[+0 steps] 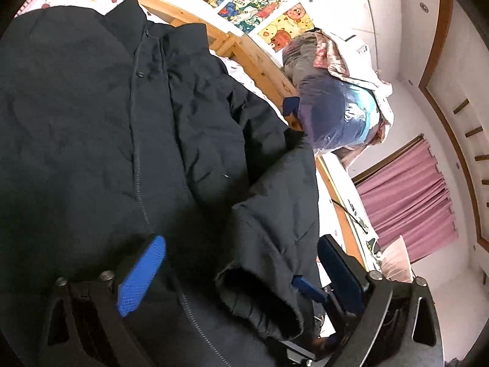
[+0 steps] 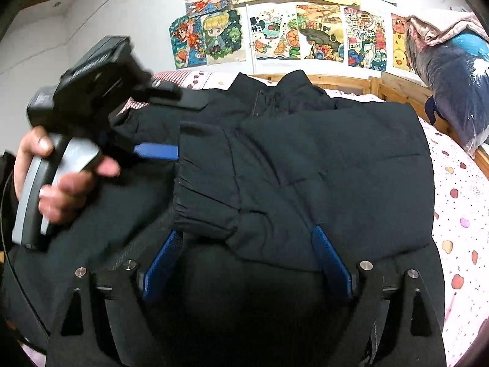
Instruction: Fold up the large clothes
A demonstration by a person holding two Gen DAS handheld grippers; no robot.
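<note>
A large black padded jacket lies front-up on the bed, collar toward the headboard, with the right side and a sleeve folded over its front. It also fills the left wrist view, where the sleeve cuff lies between my left fingers. My left gripper is open, its blue pads on either side of the sleeve. In the right wrist view the left gripper shows at the jacket's left side, held by a hand. My right gripper is open, just above the folded sleeve's cuff.
The bed has a pink spotted sheet and a wooden headboard. A plastic-wrapped bundle of bedding sits at the bed's far right corner. Drawings cover the wall. A pink curtain hangs beyond the bed.
</note>
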